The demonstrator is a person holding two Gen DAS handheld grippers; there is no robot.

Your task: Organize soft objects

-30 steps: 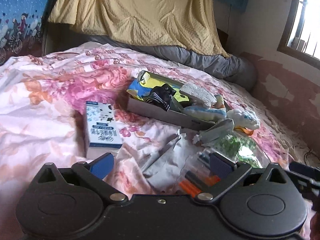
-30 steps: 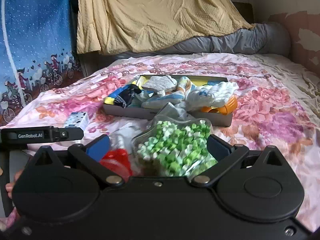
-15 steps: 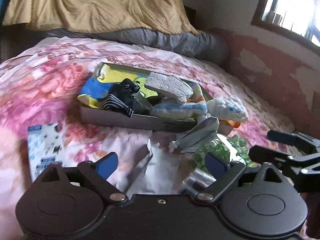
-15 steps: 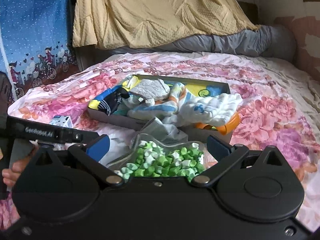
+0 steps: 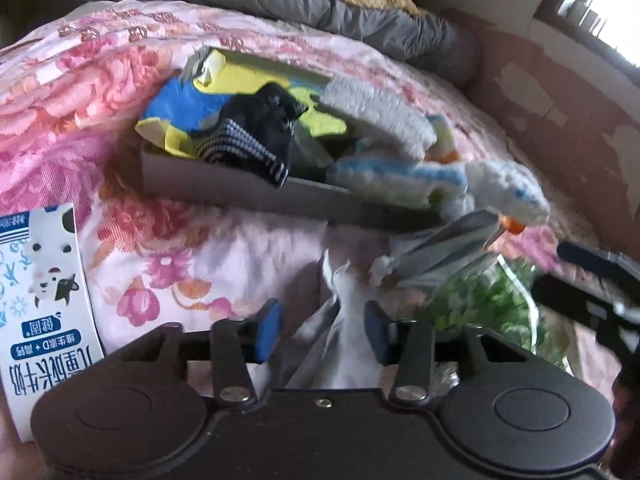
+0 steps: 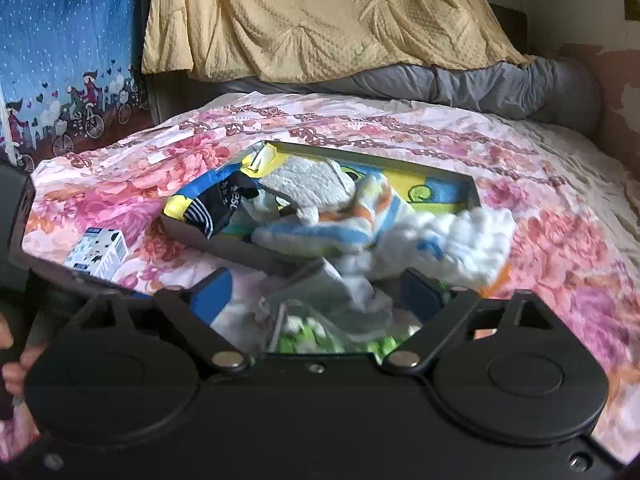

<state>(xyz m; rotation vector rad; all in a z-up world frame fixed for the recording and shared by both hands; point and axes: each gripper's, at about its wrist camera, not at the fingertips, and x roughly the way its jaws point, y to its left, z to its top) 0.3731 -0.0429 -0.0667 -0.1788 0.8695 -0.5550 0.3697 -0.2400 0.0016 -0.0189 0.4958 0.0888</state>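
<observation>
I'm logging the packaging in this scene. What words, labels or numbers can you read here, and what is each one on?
"儿童成长牛奶" reads upside down on the milk carton in the left wrist view.
"维生素D + 高钙" stands on the same carton, smaller, also upside down.
The small print along the carton's top edge is too blurred to read.
White letters on the black sock in the right wrist view are too blurred to read.

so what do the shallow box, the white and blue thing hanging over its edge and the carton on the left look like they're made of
Shallow box: probably cardboard, matte grey, with flat stiff walls. White and blue thing: looks like fluffy fleece or terry cloth, with a nubby pile and a limp drape. Carton: printed paperboard, slightly glossy, with sharp folded edges.
</observation>
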